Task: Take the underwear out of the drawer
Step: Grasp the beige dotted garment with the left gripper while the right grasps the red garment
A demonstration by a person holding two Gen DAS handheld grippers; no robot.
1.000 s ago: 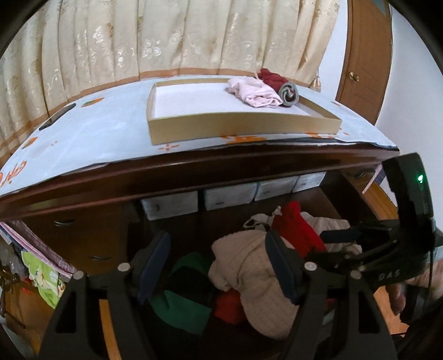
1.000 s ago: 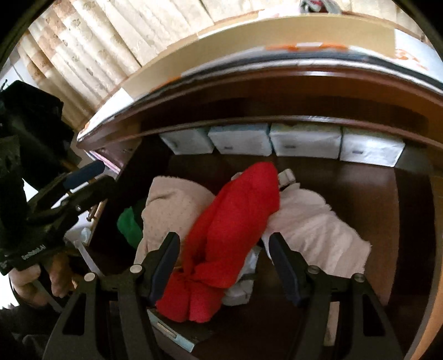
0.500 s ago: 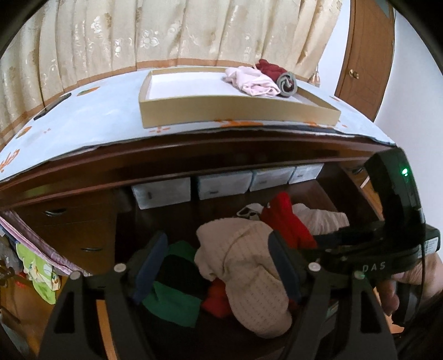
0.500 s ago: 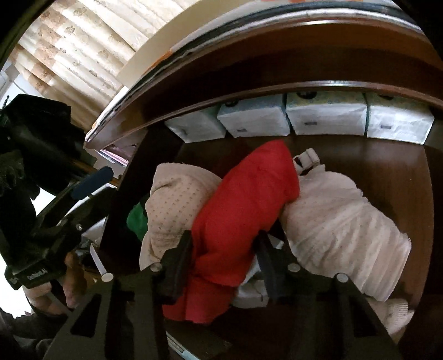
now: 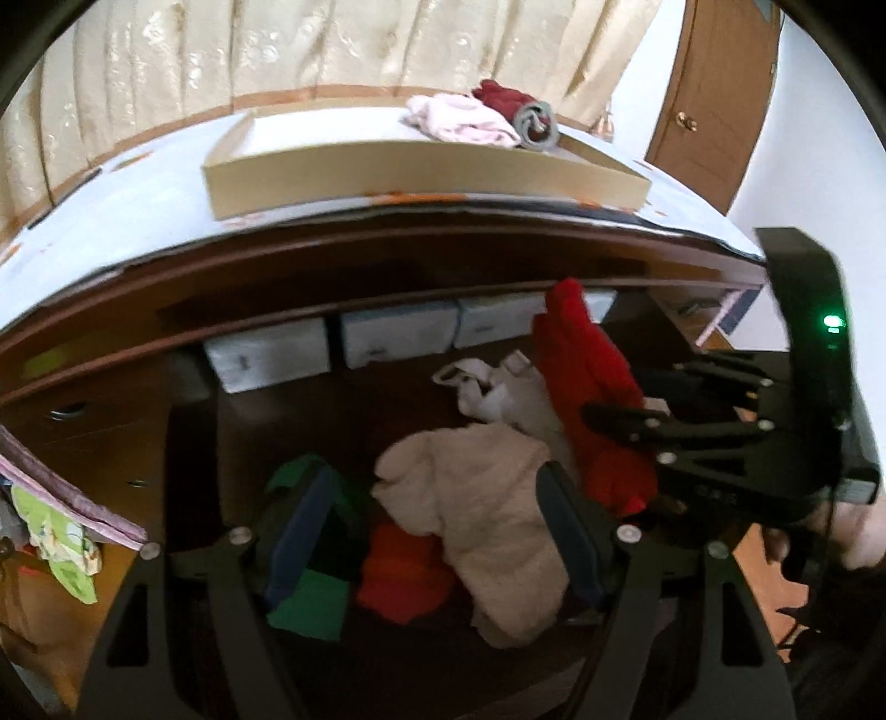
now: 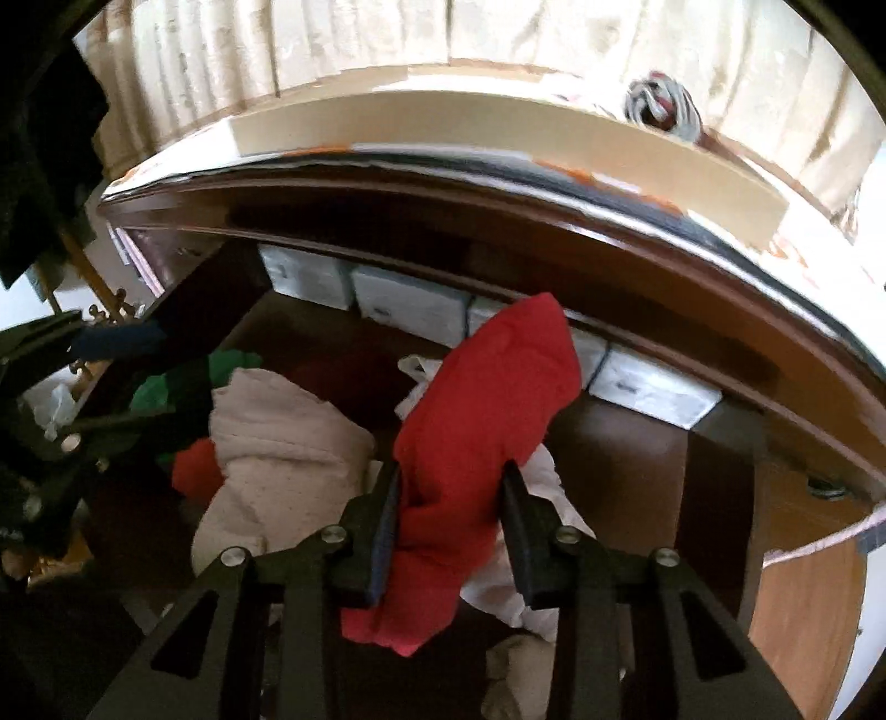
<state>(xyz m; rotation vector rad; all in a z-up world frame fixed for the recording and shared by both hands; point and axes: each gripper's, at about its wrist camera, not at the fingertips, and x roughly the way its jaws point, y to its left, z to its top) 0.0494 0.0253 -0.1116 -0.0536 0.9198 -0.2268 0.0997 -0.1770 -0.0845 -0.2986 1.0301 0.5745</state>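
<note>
In the open drawer, right hand-held gripper: jaws have just been closing and now pinch the red underwear; both pads press the cloth, which bulges up toward 12 o'clock and hangs below the pads toward 6 o'clock.
Red underwear, left wrist view: at 3 o'clock, raised above the heap, with the right hand-held gripper clamped on it from the right.
Left hand-held gripper: jaws wide apart and holding nothing; they straddle the heap, the beige garment and an orange-red cloth lying between the pads, no pad seen pressing on them.
Green cloth: at 7 o'clock of the heap, beside the left pad.
White garment: under and to the right of the red underwear, in the drawer.
Drawer: dark wood floor, pulled out beneath the counter; the clothes lie in its left and middle part.
White boxes: a row along the drawer's back, at 12 o'clock of the heap.
Counter: covered with a pale patterned sheet.
Tray: shallow, tan-sided, on the counter; a pink garment and a dark red and grey roll lie at its far right corner.
Curtain: cream, behind the counter.
Door: brown, at 1 o'clock.
</note>
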